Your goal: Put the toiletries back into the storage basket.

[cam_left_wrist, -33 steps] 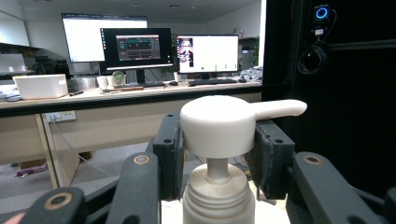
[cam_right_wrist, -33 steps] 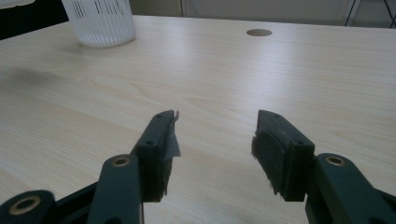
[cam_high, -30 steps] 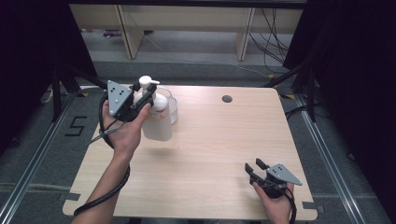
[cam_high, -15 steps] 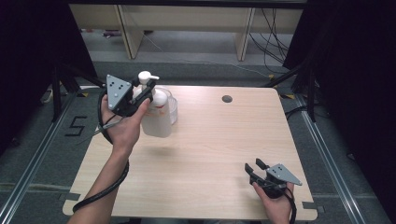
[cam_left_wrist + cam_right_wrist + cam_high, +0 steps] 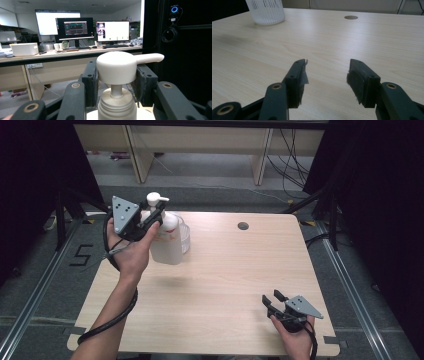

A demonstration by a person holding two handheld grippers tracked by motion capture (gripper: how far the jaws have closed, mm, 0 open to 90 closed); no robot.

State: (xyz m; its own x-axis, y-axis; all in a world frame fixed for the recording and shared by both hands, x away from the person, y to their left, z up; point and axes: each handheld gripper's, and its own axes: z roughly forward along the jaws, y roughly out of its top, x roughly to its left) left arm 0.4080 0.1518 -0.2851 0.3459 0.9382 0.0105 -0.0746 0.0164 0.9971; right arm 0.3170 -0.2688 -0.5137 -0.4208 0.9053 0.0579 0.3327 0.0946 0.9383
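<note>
Table (image 5: 225, 285) — pale wood top, taken as the landmark. A small round hole (image 5: 243, 226) sits in it near the far edge.

Pump bottle (image 5: 167, 242) — translucent white body with some red print, white pump head (image 5: 117, 66) with its spout pointing sideways. It is held above the table's far-left part, and a faint shadow lies on the wood below it. Contents cannot be told through the cloudy wall.

Ribbed clear cup (image 5: 184, 234) — stands on the table at the far-left, just behind the bottle as seen from the high view. In the right gripper view its base (image 5: 265, 11) shows with dark markings on the wall; whether anything is inside cannot be told.

Left gripper (image 5: 152, 217) — over the far-left part of the table, jaws clamped on the bottle just under the pump head. In the left gripper view the two black jaws flank the head and neck closely on both sides.

Right gripper (image 5: 272, 300) — low over the table's near-right corner, jaws standing apart with bare wood between them (image 5: 327, 75).
</note>
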